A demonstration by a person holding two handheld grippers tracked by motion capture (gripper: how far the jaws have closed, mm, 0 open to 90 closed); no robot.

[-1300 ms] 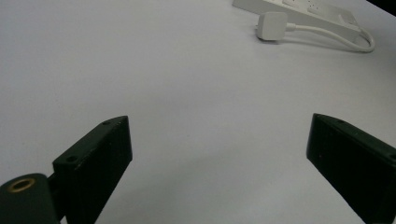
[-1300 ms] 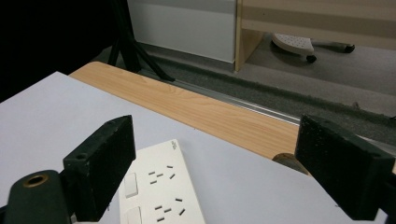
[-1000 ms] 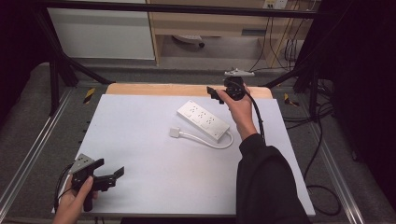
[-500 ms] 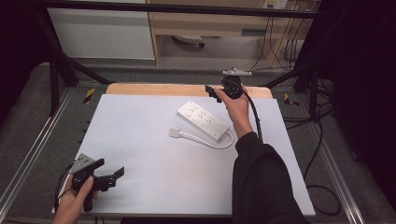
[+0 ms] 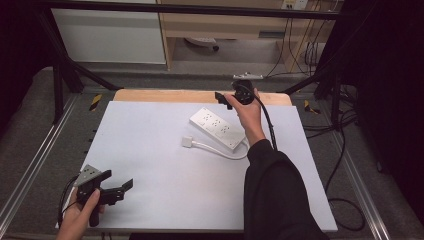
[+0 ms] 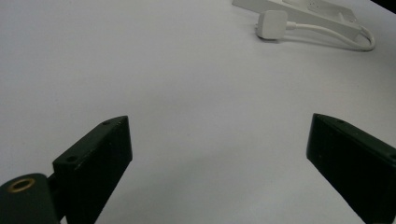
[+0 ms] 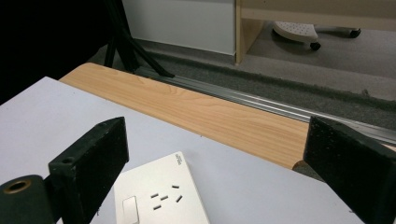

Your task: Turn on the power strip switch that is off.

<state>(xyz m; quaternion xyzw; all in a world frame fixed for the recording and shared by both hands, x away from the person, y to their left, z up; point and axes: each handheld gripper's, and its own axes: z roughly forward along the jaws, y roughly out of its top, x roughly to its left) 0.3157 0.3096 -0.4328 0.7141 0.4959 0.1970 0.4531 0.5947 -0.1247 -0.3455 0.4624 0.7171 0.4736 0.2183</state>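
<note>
1. Two hand-held grippers work a white table: the right gripper hangs over the far end of a white power strip, its jaws spread wide after just opening further, nothing between them.
2. Seen from the right gripper view, the power strip's end socket sits low between the jaws and untouched, suggesting the hand is lining up a grasp on that end.
3. Waiting at the near left corner, the left gripper rests low over bare tabletop with its jaws apart and empty, well away from the strip.
4. Lying diagonally at the table's far middle, the power strip has its white cable looped back along its near side, the plug flat on the surface just beside it.
5. Beyond the matte white sheet, a wooden edge strip shows, then grey carpet, a metal rail and pale cabinets, with black frame legs and trailing cables at the sides.
</note>
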